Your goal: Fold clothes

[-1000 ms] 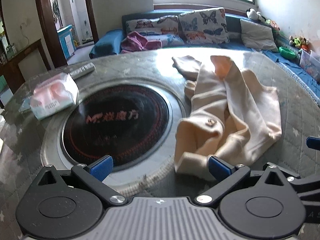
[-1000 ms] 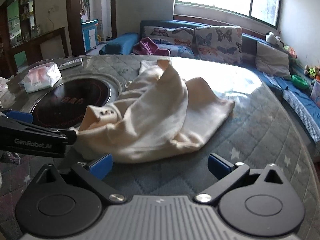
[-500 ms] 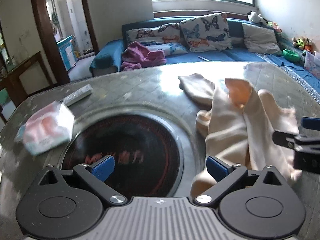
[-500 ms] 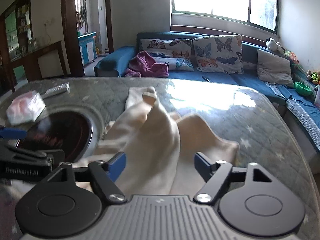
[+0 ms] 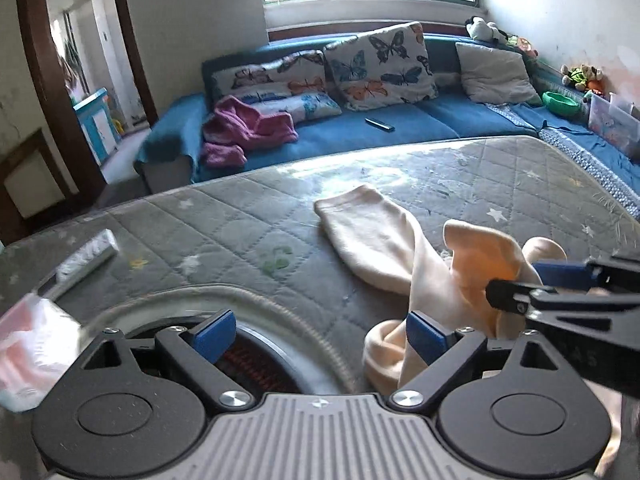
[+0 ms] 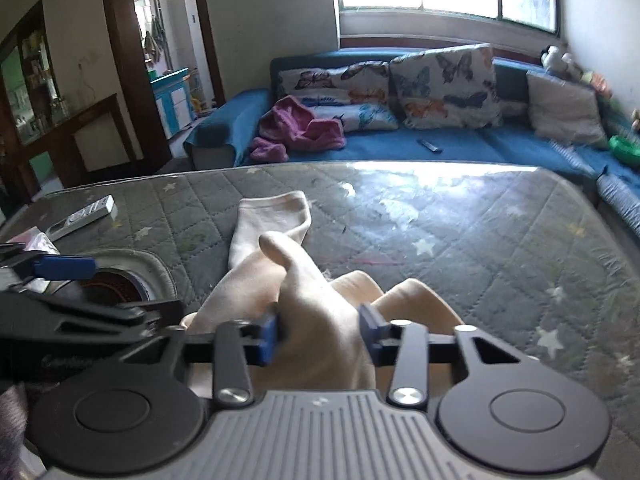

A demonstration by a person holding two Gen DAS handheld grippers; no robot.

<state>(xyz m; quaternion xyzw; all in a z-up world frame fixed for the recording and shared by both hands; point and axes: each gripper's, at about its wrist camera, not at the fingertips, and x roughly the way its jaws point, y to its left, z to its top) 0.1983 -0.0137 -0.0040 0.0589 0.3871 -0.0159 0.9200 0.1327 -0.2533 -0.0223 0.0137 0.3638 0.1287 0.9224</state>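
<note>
Nearby, the right gripper (image 6: 318, 336) pinches the bunched cream fabric garment (image 6: 320, 312), the left gripper (image 5: 320, 330) gapes empty over the round burner (image 5: 256, 364), and a possibly blurred silver remote control (image 6: 82, 216) lies beyond.

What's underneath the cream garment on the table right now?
The cream garment lies on the quilted table cover. Whatever sits beneath its bunched folds, near the right hand-held gripper, is covered.

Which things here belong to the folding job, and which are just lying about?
Job: cream garment, right tool closing on it, left tool open beside it.
Lying about: remote, tissue pack, cooktop, pink clothes on the sofa.
</note>
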